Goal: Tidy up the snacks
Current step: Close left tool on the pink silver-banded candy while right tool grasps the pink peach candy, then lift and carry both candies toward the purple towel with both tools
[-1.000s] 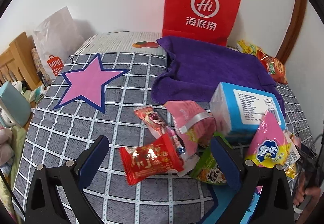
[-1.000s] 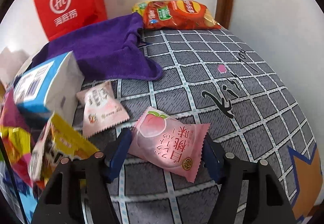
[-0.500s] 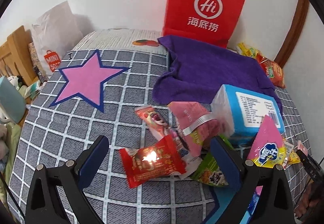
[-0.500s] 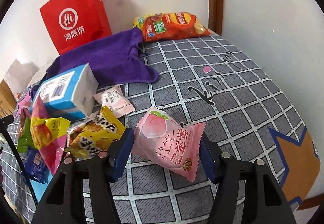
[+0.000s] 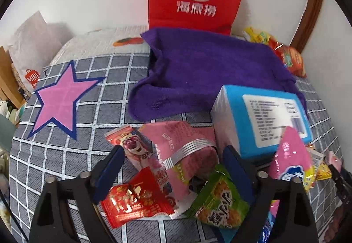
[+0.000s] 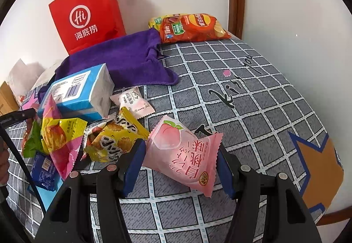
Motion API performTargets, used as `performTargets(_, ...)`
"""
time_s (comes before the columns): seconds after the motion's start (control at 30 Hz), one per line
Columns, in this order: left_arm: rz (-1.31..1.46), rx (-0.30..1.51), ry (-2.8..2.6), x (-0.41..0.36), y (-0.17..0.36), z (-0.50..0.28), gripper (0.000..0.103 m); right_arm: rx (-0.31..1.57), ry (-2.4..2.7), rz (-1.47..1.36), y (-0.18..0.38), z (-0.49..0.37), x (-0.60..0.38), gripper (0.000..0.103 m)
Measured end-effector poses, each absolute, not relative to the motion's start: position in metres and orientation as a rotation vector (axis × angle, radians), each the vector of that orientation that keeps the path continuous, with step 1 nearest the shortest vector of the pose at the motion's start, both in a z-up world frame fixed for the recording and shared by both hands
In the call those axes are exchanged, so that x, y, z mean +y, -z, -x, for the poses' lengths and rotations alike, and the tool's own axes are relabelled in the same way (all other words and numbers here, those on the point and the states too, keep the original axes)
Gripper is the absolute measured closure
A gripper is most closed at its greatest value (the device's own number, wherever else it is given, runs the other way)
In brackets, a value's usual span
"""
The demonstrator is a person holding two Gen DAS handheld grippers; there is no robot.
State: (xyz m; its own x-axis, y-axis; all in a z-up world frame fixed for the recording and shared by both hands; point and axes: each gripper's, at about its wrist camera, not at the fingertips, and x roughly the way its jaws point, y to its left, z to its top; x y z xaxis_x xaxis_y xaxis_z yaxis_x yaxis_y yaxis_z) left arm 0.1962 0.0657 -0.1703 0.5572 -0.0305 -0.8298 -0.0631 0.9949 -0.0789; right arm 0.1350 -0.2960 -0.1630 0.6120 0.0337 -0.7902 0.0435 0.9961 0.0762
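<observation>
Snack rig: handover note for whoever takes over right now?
Right tongs: shut on the pink peach packet, held over the checked bedspread.
Left tongs: open, straddling the red packet and pink bear packet in the pile beside the blue box.
Chip bags lie by the wall, next to the purple towel and red paper bag.
Done: nothing visibly sorted. Left: the whole pile.

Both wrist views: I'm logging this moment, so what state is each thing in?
Right gripper: shut on pink peach packet, lifted.
Left gripper: open over the snack pile.
Red paper bag: upright against the wall.
Purple towel: spread, rumpled.
Blue box: closed.
</observation>
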Motion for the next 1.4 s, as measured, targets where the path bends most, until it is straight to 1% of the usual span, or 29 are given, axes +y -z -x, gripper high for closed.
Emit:
performTargets(0.03,0.116,0.99,-0.008,0.066,0.173,-0.199,0.032,0.914,0.006,-0.092,0.163,-0.135,-0.296,0.041)
performTargets(0.07,0.123,0.992,-0.002,0.066,0.174,-0.2,0.043,0.914,0.008,-0.091,0.161,-0.134,-0.296,0.041)
performTargets(0.1,0.119,0.98,-0.006,0.066,0.172,-0.199,0.058,0.913,0.011,-0.091,0.161,-0.134,-0.296,0.041)
performTargets(0.13,0.125,0.983,0.001,0.067,0.17,-0.199,0.066,0.911,0.014,-0.09,0.159,-0.133,-0.296,0.041)
performTargets(0.33,0.157,0.954,0.01,0.076,0.152,-0.187,0.071,0.884,0.005,-0.082,0.143,-0.128,-0.289,0.042)
performTargets(0.6,0.165,0.864,0.003,0.084,0.107,-0.147,0.071,0.813,-0.014,-0.07,0.11,-0.108,-0.274,0.041)
performTargets(0.97,0.161,0.777,0.054,0.075,0.061,-0.091,0.071,0.72,-0.081,-0.056,0.065,-0.073,-0.247,0.041)
performTargets(1.17,0.149,0.751,0.076,0.068,0.047,-0.078,0.071,0.669,-0.104,-0.06,0.044,-0.056,-0.237,0.041)
performTargets(1.4,0.165,0.751,0.092,0.069,0.044,-0.072,0.071,0.648,-0.097,-0.058,0.038,-0.045,-0.237,0.041)
